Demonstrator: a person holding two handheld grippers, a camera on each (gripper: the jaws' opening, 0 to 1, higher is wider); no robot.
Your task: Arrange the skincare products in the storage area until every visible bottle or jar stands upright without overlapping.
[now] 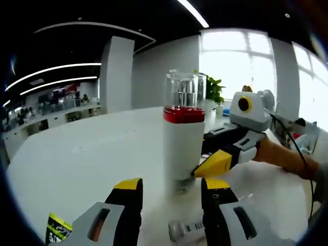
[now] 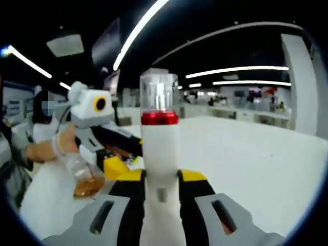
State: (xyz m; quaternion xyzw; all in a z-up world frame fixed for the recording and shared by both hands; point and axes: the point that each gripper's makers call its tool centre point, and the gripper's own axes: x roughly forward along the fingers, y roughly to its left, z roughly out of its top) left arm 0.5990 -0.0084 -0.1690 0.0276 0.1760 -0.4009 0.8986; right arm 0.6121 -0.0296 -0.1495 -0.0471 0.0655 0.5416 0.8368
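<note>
White tabletop (image 1: 77,164), office behind | right gripper (image 2: 160,187) pinches upright white bottle (image 2: 160,154) low | left gripper (image 1: 171,192) spread, apparently empty | lower squarely, then release.

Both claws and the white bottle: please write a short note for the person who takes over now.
Right claw: shut on the white bottle, upright on the white table.
Left claw: open, just in front of that bottle, holding nothing.
A small labelled bottle lies on its side by the left claw; a clear bottle with amber liquid sits further left.
Done: white bottle upright.
Left: release it, stand up the lying bottle.
</note>
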